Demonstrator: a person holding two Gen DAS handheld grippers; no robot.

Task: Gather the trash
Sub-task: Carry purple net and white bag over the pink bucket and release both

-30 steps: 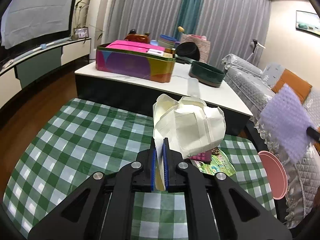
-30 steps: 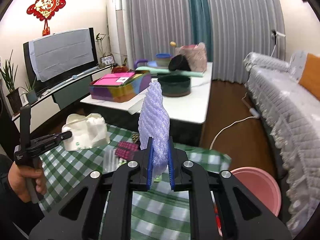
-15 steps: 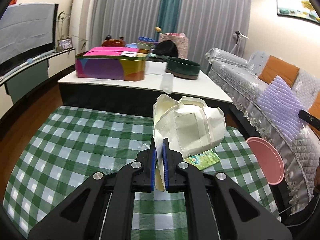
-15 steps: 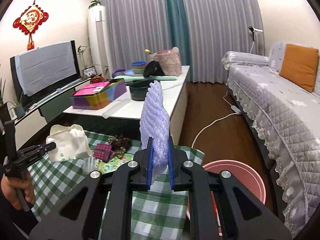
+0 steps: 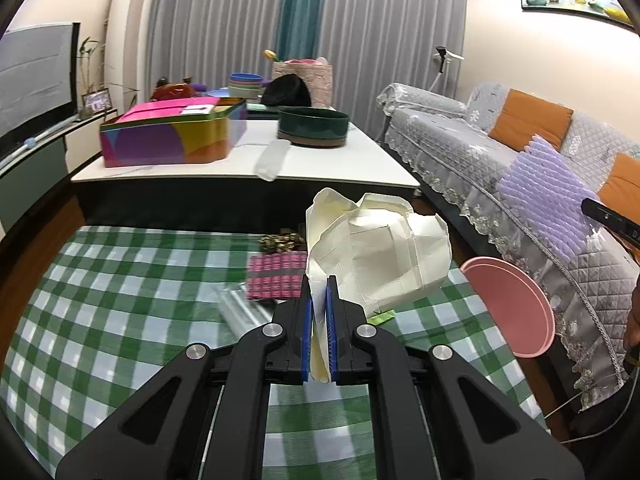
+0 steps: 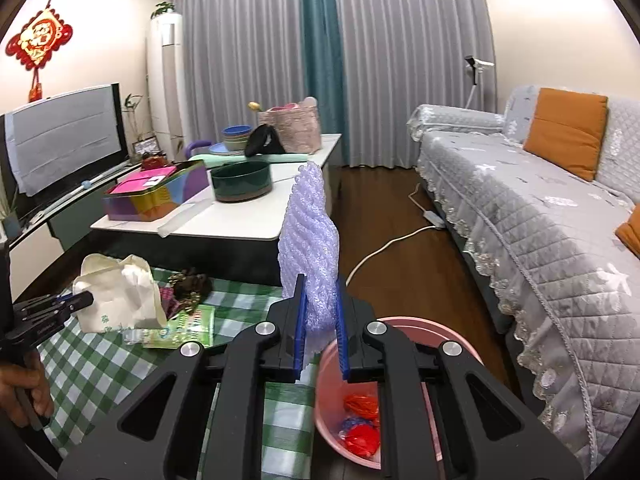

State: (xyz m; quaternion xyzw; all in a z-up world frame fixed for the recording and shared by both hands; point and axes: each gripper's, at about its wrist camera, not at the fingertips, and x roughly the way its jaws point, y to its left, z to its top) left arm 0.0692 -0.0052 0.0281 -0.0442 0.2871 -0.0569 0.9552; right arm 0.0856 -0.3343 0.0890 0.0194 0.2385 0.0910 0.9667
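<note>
My left gripper (image 5: 319, 292) is shut on a crumpled cream paper bag (image 5: 380, 256), held above the green checked tablecloth (image 5: 120, 312). My right gripper (image 6: 320, 312) is shut on a sheet of purple foam net (image 6: 310, 240), which stands upright over the near rim of a pink bin (image 6: 400, 392) with red and blue scraps inside. From the left wrist view the foam net (image 5: 548, 200) hangs at the right above the pink bin (image 5: 512, 304). The right wrist view shows the paper bag (image 6: 116, 292) at the left, in the left gripper (image 6: 82, 300).
On the cloth lie a pink blister pack (image 5: 276, 276), clear plastic (image 5: 240, 312), a green wrapper (image 6: 184, 328) and a dark gold-flecked clump (image 6: 190, 284). A white low table (image 5: 280, 160) with a colourful tin and a green bowl stands behind. A grey sofa (image 6: 540, 220) runs along the right.
Both grippers have swung to the right with their loads. The pink bin has come much closer under the right gripper, so its inside shows. More litter shows left of the paper bag.
</note>
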